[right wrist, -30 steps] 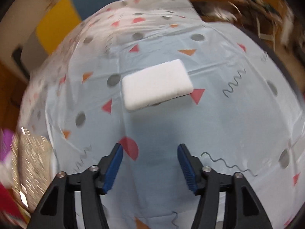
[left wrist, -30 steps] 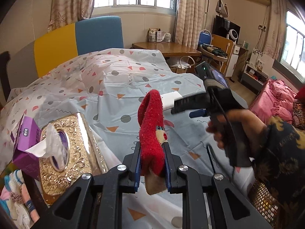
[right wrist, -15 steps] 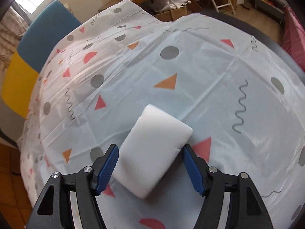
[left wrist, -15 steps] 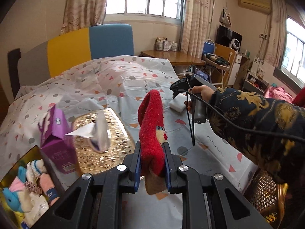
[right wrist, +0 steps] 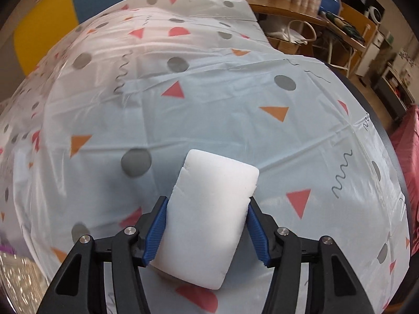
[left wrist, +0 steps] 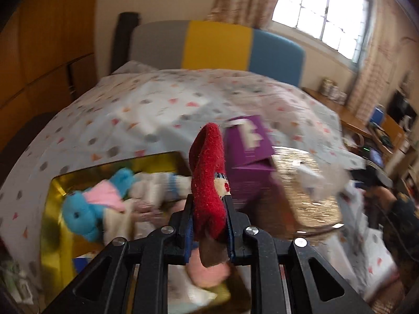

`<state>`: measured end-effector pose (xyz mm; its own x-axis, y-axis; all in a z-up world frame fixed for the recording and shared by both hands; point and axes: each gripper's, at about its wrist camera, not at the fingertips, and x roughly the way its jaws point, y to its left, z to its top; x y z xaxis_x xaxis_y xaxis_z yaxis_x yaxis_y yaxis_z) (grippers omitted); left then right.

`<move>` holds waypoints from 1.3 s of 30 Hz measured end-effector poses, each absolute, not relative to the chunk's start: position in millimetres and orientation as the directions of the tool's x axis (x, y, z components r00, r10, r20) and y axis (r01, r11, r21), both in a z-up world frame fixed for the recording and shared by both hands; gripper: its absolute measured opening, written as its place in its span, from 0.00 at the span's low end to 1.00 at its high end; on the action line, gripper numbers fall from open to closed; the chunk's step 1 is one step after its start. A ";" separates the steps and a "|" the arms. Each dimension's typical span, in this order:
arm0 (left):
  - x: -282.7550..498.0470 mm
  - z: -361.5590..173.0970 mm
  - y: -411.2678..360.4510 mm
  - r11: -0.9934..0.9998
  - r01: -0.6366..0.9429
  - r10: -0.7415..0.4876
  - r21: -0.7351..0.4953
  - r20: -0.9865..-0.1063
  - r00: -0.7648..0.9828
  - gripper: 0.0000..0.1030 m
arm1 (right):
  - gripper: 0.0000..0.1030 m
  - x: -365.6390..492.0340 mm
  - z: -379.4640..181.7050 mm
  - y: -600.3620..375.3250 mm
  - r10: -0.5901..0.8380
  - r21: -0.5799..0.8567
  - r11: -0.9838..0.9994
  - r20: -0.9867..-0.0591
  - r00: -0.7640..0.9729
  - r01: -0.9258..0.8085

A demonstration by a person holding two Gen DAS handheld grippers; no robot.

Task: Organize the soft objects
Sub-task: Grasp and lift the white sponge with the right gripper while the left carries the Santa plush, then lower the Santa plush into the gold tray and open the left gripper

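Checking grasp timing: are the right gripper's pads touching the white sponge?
Touching. The right wrist view shows both blue pads of the right gripper against the sponge's sides, no gap visible.

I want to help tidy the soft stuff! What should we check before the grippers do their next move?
1. Red sock clamped in left gripper: ok, jaws shut on it.
2. Gold box open, ready for the sock: ok, toys like the blue plush already lie inside.
3. Sock right above the box: cannot tell, the view is blurred.
4. White sponge between the right gripper's jaws: ok, the jaws have just been closing and both pads touch its sides.
5. Sponge lifted off the tablecloth: not ok, it appears to rest there.
6. Purple tissue box clear of the left gripper's path: cannot tell.
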<state>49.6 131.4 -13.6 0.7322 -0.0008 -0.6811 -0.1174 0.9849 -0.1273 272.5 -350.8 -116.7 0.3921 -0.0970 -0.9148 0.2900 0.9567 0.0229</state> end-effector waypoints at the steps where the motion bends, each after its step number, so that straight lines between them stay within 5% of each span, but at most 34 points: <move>1: 51.8 -19.8 142.5 0.981 -0.155 0.029 -0.120 -0.693 0.720 0.19 | 0.57 270.5 -117.6 -348.8 -0.095 0.020 0.960 -0.915 0.392 0.279; 14: 30.5 -61.8 231.1 0.906 -0.418 0.228 -0.070 -0.753 0.618 0.24 | 0.56 223.4 -121.5 -330.5 -0.075 0.015 0.975 -0.915 0.395 0.220; 19: 13.4 -66.2 237.2 0.898 -0.436 0.247 -0.064 -0.745 0.619 0.46 | 0.55 205.4 -120.1 -323.0 -0.078 0.000 0.981 -0.916 0.394 0.194; 39: -41.0 -33.2 222.6 0.915 -0.400 0.267 -0.058 -0.655 0.707 0.59 | 0.54 133.0 -41.6 -300.0 0.011 0.111 0.985 -0.806 0.592 0.133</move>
<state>-41.0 222.6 -33.1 0.7071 0.2673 -0.6547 -0.3996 0.9148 -0.0580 133.0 -300.0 -41.6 0.5916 0.0110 -0.8062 0.1334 0.9848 0.1113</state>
